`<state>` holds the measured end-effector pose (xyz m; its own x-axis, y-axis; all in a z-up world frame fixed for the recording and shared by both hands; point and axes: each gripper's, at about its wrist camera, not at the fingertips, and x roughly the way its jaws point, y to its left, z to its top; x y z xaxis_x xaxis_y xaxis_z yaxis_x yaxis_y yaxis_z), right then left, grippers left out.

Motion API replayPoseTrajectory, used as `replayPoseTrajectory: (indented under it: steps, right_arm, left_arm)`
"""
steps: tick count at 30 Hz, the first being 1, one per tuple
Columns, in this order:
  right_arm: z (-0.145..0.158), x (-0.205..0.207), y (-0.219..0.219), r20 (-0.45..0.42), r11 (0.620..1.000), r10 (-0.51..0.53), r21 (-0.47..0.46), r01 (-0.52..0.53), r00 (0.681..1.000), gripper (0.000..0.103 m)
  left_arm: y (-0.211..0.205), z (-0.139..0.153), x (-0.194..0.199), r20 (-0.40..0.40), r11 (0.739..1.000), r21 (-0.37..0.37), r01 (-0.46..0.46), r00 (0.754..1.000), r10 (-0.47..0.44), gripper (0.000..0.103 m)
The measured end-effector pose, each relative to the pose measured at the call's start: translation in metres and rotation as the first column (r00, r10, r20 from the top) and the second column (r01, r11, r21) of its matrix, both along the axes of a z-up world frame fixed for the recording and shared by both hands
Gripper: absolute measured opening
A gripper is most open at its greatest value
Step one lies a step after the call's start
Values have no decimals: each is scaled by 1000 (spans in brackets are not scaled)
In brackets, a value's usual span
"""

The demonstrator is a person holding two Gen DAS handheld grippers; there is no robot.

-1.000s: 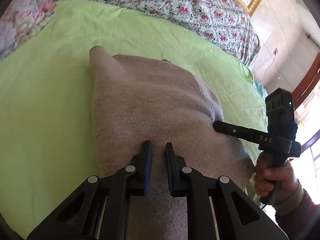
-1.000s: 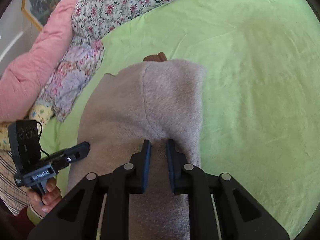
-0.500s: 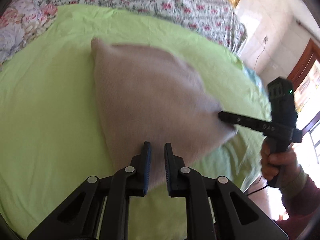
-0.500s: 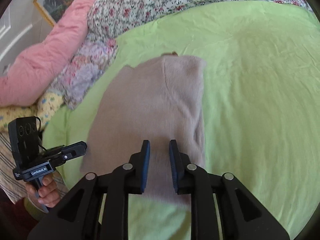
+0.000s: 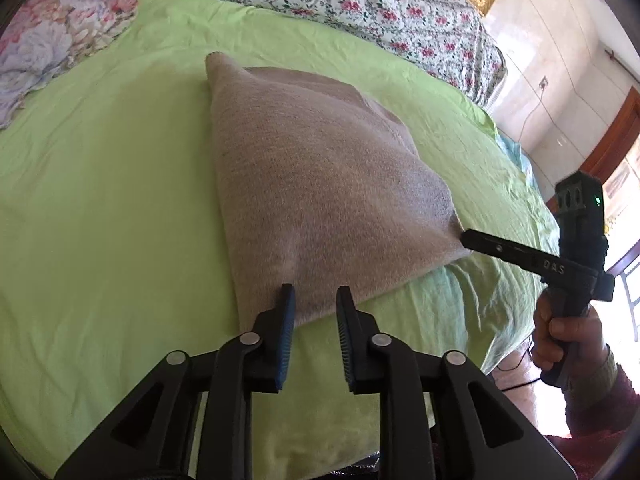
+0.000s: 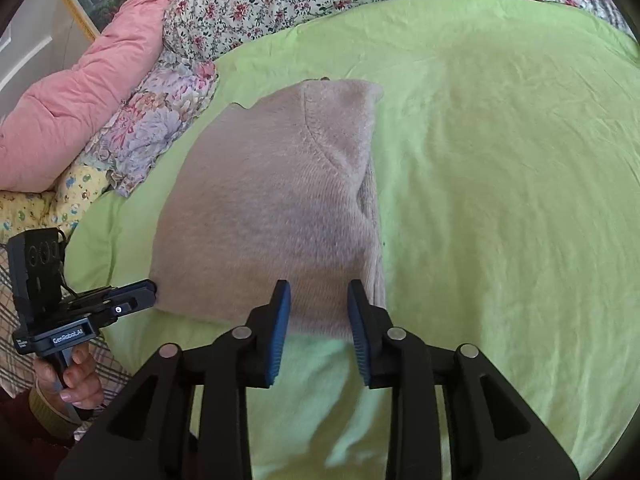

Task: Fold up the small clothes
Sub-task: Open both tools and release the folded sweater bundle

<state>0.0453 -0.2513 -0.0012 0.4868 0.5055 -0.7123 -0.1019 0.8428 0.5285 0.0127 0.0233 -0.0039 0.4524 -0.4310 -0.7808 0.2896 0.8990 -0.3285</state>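
Sweater (image 5: 320, 184): folded, lying near the bed's (image 5: 100, 200) front edge.
Left claw (image 5: 314, 300): opening, released.
Right claw (image 6: 318, 298): opening, released.

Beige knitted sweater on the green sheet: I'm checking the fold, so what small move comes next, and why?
Probably back both claws away: the beige knitted sweater lies folded flat on the green sheet, and the left claw and right claw are opening with nothing pinched.
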Motion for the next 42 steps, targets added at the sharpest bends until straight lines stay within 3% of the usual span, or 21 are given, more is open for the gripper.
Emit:
replayPoseTrajectory:
  steps: [4, 8, 13, 19, 25, 42]
  right_arm:
    - [7, -15, 0, 10, 1000, -4, -9, 4, 1000, 38]
    - [13, -29, 4, 19, 1000, 0, -19, 0, 1000, 42]
    - [18, -53, 16, 31, 998, 29, -55, -27, 999, 50]
    - [15, -73, 24, 21, 994, 55, -95, -53, 998, 56]
    - [16, -83, 29, 44, 990, 69, -125, -63, 997, 71]
    - [45, -57, 43, 152, 987, 103, -141, -81, 983, 83]
  left_arm:
    - [1, 6, -12, 20, 1000, 15, -20, 1000, 20, 44]
    - [-1, 7, -24, 15, 999, 29, -29, 999, 28, 47]
    - [1, 2, -36, -14, 999, 35, -37, 999, 38, 61]
    - [0, -3, -54, -14, 997, 72, -39, 999, 40, 70]
    - [5, -3, -60, 9, 989, 133, -62, 998, 61, 77]
    - [3, 26, -36, 95, 959, 252, -129, 990, 108, 83]
